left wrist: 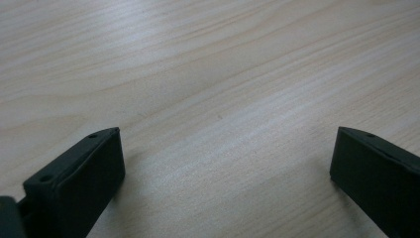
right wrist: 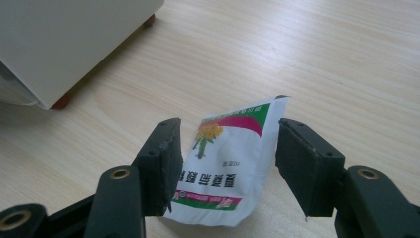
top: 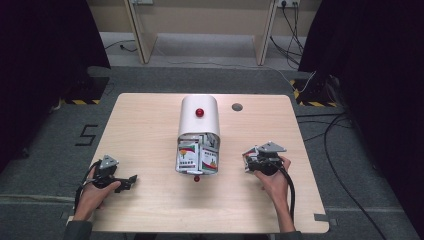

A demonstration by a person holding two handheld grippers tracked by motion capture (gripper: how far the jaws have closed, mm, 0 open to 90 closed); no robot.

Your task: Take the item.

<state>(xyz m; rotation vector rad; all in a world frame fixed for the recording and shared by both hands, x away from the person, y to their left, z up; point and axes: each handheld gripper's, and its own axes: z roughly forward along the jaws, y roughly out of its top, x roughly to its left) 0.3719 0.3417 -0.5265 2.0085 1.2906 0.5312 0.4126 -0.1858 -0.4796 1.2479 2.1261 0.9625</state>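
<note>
A white round-topped box [top: 199, 117] with a red knob [top: 199, 112] lies mid-table, its open end facing me and packed with several white, green and red sachets [top: 197, 156]. My right gripper [top: 248, 161] rests to the right of the box. In the right gripper view the right gripper [right wrist: 229, 148] has its jaws partly closed against the two side edges of one sachet [right wrist: 233, 171], which bows up off the wood. The box's white wall [right wrist: 74, 39] stands to its upper left. My left gripper [top: 131, 179] lies at the table's near left, and the left gripper [left wrist: 228, 148] is open over bare wood.
The wooden table [top: 150, 130] has a grey round grommet [top: 237, 106] at the back right of the box. A small red ball [top: 196, 178] sits at the box's front lip. Cables [top: 330, 135] trail on the floor to the right.
</note>
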